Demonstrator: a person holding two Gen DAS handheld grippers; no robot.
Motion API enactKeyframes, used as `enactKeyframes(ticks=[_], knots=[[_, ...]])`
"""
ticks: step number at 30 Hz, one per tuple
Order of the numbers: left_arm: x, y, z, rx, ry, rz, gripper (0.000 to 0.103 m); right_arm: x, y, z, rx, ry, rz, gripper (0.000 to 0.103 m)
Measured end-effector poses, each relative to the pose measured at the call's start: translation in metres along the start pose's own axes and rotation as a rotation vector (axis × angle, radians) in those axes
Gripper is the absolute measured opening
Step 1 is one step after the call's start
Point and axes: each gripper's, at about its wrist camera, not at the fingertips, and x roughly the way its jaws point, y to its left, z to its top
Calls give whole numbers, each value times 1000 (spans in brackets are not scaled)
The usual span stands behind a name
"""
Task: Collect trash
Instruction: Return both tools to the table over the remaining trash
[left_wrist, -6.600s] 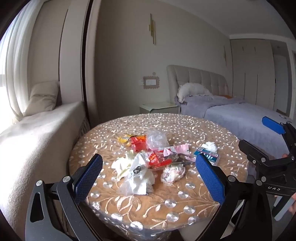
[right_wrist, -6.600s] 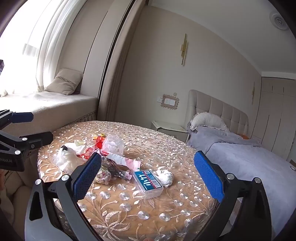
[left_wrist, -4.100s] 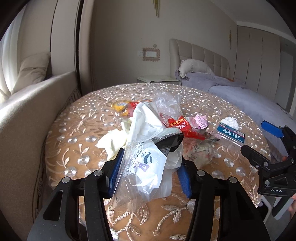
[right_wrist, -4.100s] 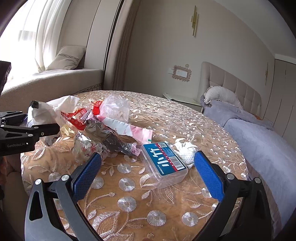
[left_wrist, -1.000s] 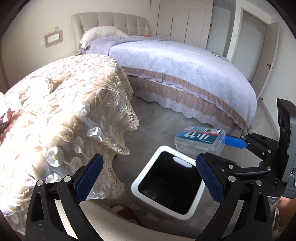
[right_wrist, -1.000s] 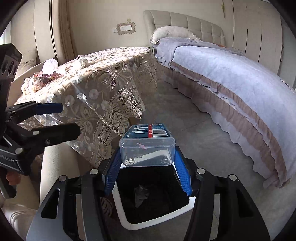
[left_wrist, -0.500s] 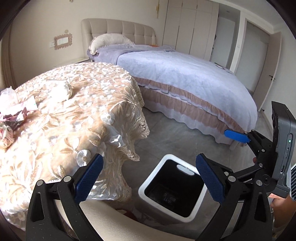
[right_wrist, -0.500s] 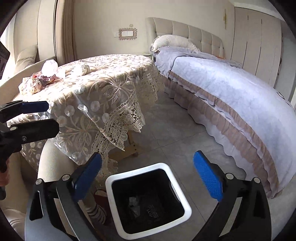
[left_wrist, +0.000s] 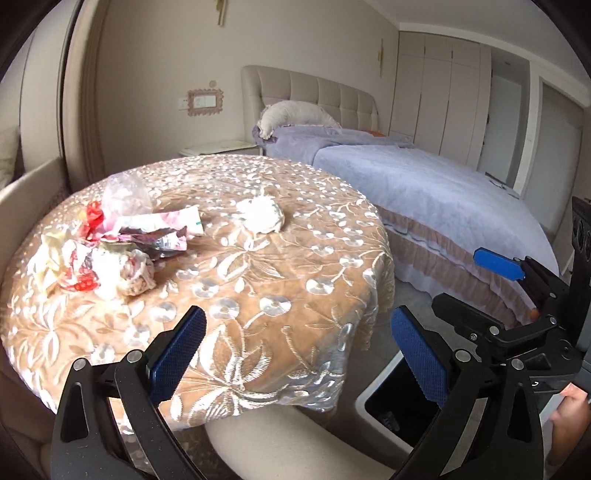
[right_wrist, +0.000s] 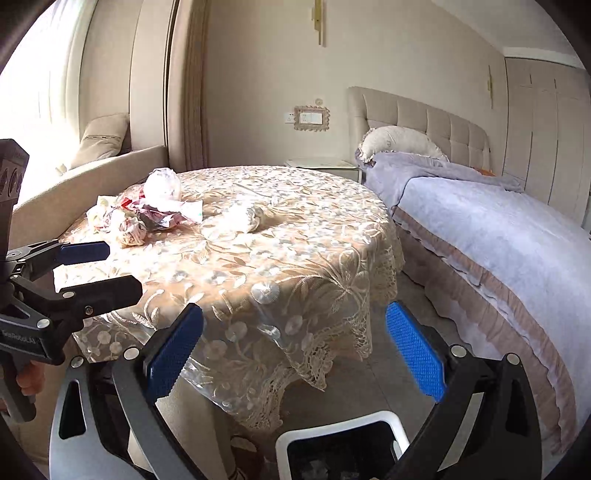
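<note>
A pile of crumpled wrappers (left_wrist: 110, 251) lies on the round table's left side, with a white tissue wad (left_wrist: 260, 218) apart to its right. Both also show in the right wrist view, the pile (right_wrist: 144, 214) and the tissue wad (right_wrist: 242, 218). A white-rimmed black bin (right_wrist: 343, 446) stands on the floor below the table edge; its corner shows in the left wrist view (left_wrist: 384, 410). My left gripper (left_wrist: 295, 358) is open and empty over the table's near edge. My right gripper (right_wrist: 295, 350) is open and empty above the bin.
The round table (left_wrist: 280, 280) has a gold lace cloth hanging over its edge. A bed (right_wrist: 498, 236) with a lilac cover stands to the right. A beige seat (left_wrist: 280, 443) sits under the table. A window bench with a cushion (right_wrist: 99, 144) is at the left.
The right gripper dropped the clear plastic box into the bin and opened. Both grippers have since swung up from the bin toward the table.
</note>
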Motion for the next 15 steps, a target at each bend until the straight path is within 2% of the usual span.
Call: enactKeyframes(ticks=[5,15], knots=[[-13,46,1,-58,-33,106,99,16,32,17,-63,-16,51,99],[-32,131,1,-181,-76,240,99,50,96,47,-166,-26,155,99]])
